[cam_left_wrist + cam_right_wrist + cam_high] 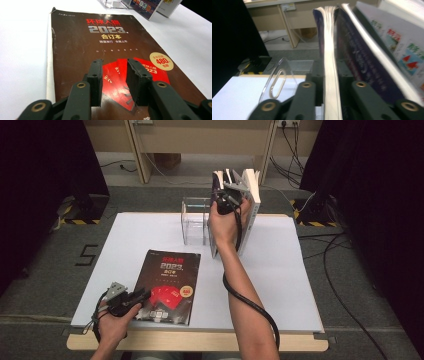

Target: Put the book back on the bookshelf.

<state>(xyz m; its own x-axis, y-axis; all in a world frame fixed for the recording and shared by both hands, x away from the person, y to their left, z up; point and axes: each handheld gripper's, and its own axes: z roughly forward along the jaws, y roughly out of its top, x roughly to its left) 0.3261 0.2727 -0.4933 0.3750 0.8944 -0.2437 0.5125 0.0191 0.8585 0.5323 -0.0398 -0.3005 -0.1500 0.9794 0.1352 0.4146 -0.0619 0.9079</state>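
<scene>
Left hand waiting over the magazine, right hand standing a book beside the clear rack.

The left gripper (131, 298) is hovering with jaws apart and empty over the dark magazine (167, 286) lying flat near the table's front edge. Past it, the clear acrylic rack (195, 220) is standing mid-table. The right gripper (227, 199) is straddling an upright book (330, 62), though a firm clamp isn't certain; with a loose hold it may well topple against the leaning books (252, 195). White sheet (300, 285) is covering the table; grey carpet, cables and black curtains are surrounding it.
</scene>
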